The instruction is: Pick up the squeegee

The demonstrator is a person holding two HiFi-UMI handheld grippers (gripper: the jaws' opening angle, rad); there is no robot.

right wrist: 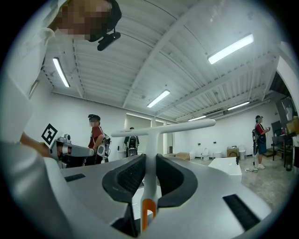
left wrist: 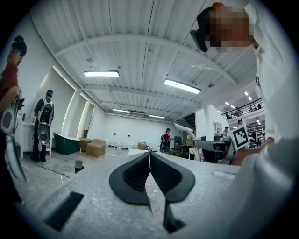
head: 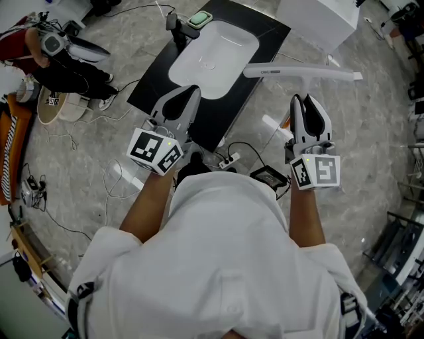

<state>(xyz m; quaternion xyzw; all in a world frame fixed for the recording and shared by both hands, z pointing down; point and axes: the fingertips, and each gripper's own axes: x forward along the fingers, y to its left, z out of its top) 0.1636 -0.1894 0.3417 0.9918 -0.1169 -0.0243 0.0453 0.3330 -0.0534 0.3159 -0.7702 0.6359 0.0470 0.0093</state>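
Note:
The squeegee (head: 301,73) is white and T-shaped, with a long blade bar across the top and an orange patch low on its handle. My right gripper (head: 303,99) is shut on that handle, and the blade sticks out beyond the jaw tips. In the right gripper view the squeegee (right wrist: 150,177) stands upright between the dark pads (right wrist: 126,177), with the right gripper (right wrist: 149,158) level. My left gripper (head: 189,89) hovers near the basin's near edge. In the left gripper view the left gripper (left wrist: 150,158) has its pads touching, with nothing between them.
A white basin (head: 212,56) sits in a black counter (head: 156,79) just ahead, with a faucet (head: 175,26) at its far left. A power strip (head: 228,160), cables and a black box (head: 268,177) lie on the floor. A white block (head: 318,20) stands at the far right. Another person (head: 59,59) is at the upper left.

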